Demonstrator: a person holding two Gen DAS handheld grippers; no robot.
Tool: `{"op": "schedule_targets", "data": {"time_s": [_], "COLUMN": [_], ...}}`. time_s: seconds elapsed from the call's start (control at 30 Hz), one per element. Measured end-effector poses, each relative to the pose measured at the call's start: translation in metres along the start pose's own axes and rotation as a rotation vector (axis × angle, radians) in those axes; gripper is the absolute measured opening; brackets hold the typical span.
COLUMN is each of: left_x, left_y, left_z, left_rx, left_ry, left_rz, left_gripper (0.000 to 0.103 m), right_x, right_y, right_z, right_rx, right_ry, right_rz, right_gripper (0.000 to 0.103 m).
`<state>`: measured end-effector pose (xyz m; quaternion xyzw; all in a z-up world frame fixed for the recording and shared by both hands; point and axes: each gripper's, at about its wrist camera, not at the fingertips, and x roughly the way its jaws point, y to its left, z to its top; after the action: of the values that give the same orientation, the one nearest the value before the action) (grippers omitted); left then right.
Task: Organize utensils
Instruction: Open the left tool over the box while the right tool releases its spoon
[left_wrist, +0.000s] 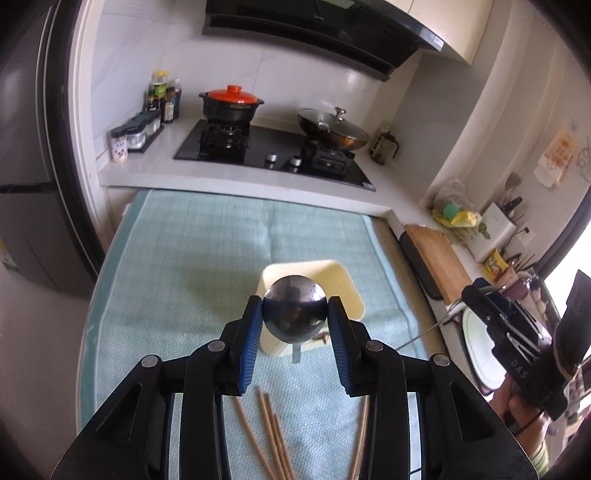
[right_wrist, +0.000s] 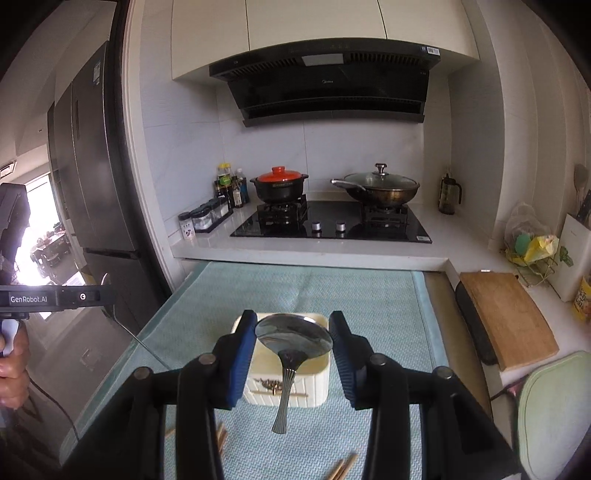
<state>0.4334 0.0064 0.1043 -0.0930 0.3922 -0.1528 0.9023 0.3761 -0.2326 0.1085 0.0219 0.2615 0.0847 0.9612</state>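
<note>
- Your left claw (left_wrist: 295, 319) grips a metal spoon (left_wrist: 294, 313) by the bowl, both blue pads (left_wrist: 252, 334) pressed to its sides, handle hanging down.
- Your right claw (right_wrist: 293, 334) likewise pinches a second spoon (right_wrist: 293, 338) by the bowl, handle (right_wrist: 284, 398) dangling toward the cloth.
- Both spoons hang over the cream utensil box (right_wrist: 317, 380), which sits mid-bench on the teal cloth (left_wrist: 207, 240).
- Whether either spoon touches the box rim, cannot tell.
- Wooden chopsticks (left_wrist: 271, 432) lie loose on the cloth near the bench's front edge, in front of the box; more chopsticks (right_wrist: 343, 469) toward the front right.
- Wooden cutting board (right_wrist: 506, 317) sits past the bench's right edge.
</note>
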Motion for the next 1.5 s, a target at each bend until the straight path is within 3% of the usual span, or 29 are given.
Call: {"op": "schedule_targets", "data": {"time_s": [0.17, 0.3, 0.6, 0.9, 0.93, 0.97, 1.07, 1.23, 1.37, 1.5], "left_x": [0.026, 0.065, 0.15, 0.182, 0.18, 0.177, 0.151, 0.069, 0.02, 0.008], "left_y": [-0.011, -0.012, 0.001, 0.0, 0.0, 0.0, 0.0, -0.007, -0.013, -0.006], "left_z": [0.032, 0.038, 0.01, -0.013, -0.013, -0.012, -0.007, -0.013, -0.054, -0.112], "left_rx": [0.001, 0.008, -0.011, -0.004, -0.005, -0.005, -0.021, 0.024, 0.101, 0.123], "left_ry": [-0.037, -0.03, 0.095, 0.166, 0.159, 0.151, 0.109, -0.065, -0.177, -0.143], "left_rz": [0.005, 0.033, 0.059, 0.11, 0.113, 0.118, 0.134, 0.164, 0.185, 0.174], "left_gripper": [0.036, 0.036, 0.036, 0.038, 0.041, 0.044, 0.058, 0.099, 0.101, 0.101], "right_x": [0.027, 0.065, 0.158, 0.182, 0.181, 0.179, 0.163, 0.085, 0.007, -0.055], "right_y": [-0.006, -0.016, -0.037, -0.048, -0.048, -0.047, -0.044, -0.04, -0.052, -0.069], "right_z": [0.033, 0.041, -0.001, -0.031, -0.031, -0.03, -0.019, 0.005, -0.01, -0.055], "right_rx": [0.019, 0.059, 0.084, 0.146, 0.143, 0.142, 0.14, 0.086, 0.086, 0.079], "right_ry": [-0.063, -0.057, 0.1, 0.191, 0.188, 0.184, 0.153, 0.011, -0.082, -0.132], "right_rz": [0.004, 0.036, 0.074, 0.103, 0.101, 0.104, 0.114, 0.122, 0.113, 0.095], "right_gripper": [0.041, 0.041, 0.041, 0.042, 0.046, 0.051, 0.051, 0.056, 0.064, 0.067]}}
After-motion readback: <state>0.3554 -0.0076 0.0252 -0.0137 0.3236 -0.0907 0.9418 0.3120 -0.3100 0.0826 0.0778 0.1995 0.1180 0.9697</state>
